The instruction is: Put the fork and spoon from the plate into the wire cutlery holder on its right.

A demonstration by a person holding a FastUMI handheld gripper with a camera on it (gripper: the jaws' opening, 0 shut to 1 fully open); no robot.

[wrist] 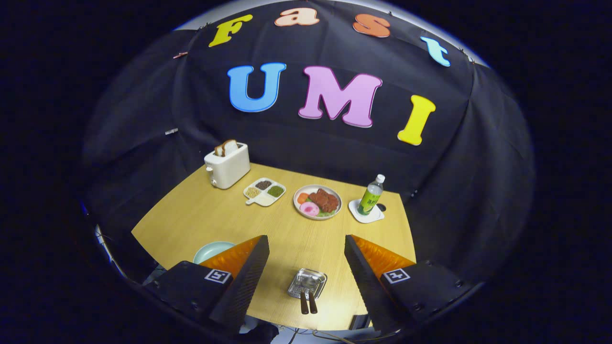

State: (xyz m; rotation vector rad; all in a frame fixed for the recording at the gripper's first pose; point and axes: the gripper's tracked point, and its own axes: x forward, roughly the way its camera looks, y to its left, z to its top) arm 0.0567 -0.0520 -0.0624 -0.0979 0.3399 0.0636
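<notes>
My gripper (306,267) hangs open above the table (229,215).
Two dark handles (308,302) stick out of the wire cutlery holder (307,283) between my fingers; the plate (210,249) lies left.

Two dark-handled utensils (308,302) stand in the metal cutlery holder (307,283)

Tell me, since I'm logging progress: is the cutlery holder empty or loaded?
Loaded: two dark handles stick out of the wire cutlery holder, which sits on the table between the open gripper fingers, untouched.

Bottle (371,197) label too small, perhaps blurred; nothing legible.
</notes>
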